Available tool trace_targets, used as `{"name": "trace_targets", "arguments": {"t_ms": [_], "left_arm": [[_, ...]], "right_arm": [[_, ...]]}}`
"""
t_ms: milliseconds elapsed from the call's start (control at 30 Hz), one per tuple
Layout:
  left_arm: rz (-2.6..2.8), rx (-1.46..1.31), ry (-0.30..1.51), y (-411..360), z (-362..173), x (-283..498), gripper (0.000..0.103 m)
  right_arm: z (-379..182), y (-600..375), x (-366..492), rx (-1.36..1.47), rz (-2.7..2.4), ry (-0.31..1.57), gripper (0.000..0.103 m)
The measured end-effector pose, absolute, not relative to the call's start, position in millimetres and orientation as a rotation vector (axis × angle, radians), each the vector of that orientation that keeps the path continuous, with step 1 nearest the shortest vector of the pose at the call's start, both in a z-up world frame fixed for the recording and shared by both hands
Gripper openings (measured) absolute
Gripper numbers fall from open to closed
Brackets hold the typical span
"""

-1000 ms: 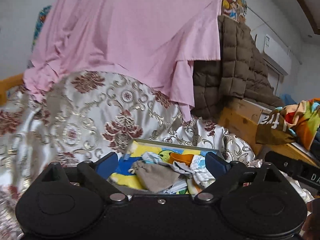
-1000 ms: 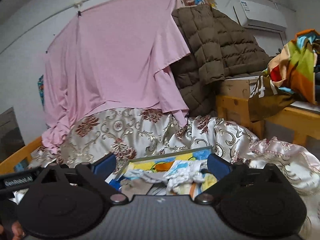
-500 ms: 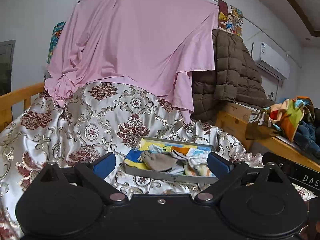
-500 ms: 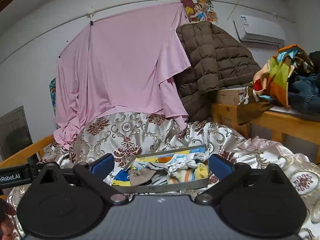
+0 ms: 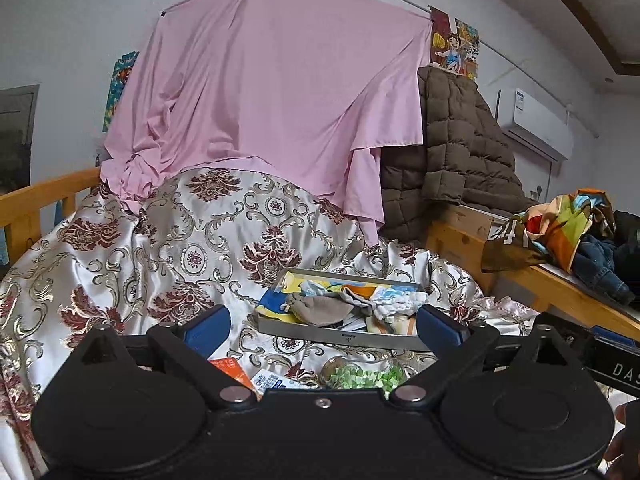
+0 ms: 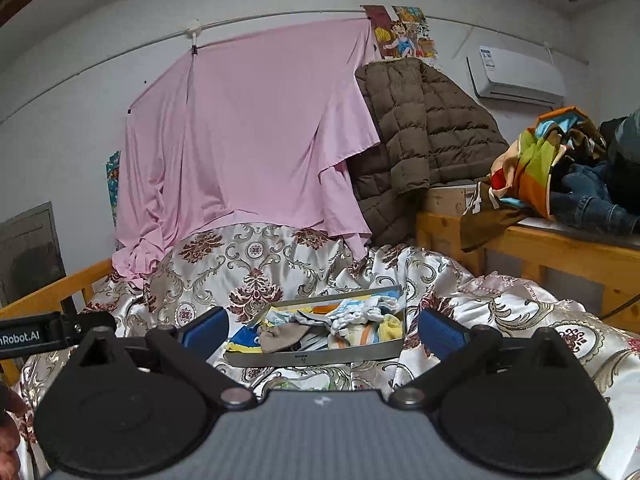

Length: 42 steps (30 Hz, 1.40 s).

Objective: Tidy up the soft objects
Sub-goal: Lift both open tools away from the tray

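A grey metal tray (image 5: 340, 336) lies on a floral satin bedspread (image 5: 192, 248). It holds several soft items: a grey-brown sock (image 5: 320, 310), a white and blue knitted sock (image 5: 400, 302) and colourful cloths. It also shows in the right wrist view (image 6: 320, 358), with the grey sock (image 6: 280, 336) and the white sock (image 6: 356, 316). My left gripper (image 5: 324, 328) is open and empty, short of the tray. My right gripper (image 6: 322, 330) is open and empty, also short of it.
In front of the tray lie a glass jar of green bits (image 5: 364, 376), an orange packet (image 5: 232, 368) and a blue-white packet (image 5: 272, 380). A pink sheet (image 5: 272, 92) and a brown quilted coat (image 5: 456, 160) hang behind. A wooden shelf (image 6: 560, 248) with clothes stands right.
Both grippers have drawn back from the tray and risen; the tray looks smaller and farther. The jar and packets have come into the left wrist view. Both grippers stay open.
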<state>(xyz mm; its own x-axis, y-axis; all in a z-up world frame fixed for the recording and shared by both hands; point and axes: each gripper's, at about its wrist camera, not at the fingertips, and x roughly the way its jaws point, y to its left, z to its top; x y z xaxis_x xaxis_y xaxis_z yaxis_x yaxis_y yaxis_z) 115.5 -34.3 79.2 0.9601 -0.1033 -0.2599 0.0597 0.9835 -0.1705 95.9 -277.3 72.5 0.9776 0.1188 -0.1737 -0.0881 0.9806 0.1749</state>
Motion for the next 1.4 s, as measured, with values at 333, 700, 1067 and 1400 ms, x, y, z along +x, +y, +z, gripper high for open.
{"name": "trace_targets", "arguments": {"t_ms": [333, 700, 1067, 1400], "left_arm": [[-0.072, -0.182, 0.283, -22.0, 62.5, 95.2, 0.101], [-0.053, -0.154, 0.298, -13.3, 39.0, 81.8, 0.101], [-0.04, -0.154, 0.304, -5.2, 24.9, 77.0, 0.101], [-0.001, -0.169, 0.332, 1.2, 13.6, 76.2, 0.102]], "right_arm": [[63.1, -264.1, 70.6, 0.123, 0.115, 0.191, 0.103], [52.1, -245.9, 60.9, 0.092, 0.13, 0.218, 0.103], [45.9, -237.3, 58.5, 0.084, 0.128, 0.222, 0.103], [34.4, -227.2, 63.1, 0.068, 0.136, 0.275, 0.103]]}}
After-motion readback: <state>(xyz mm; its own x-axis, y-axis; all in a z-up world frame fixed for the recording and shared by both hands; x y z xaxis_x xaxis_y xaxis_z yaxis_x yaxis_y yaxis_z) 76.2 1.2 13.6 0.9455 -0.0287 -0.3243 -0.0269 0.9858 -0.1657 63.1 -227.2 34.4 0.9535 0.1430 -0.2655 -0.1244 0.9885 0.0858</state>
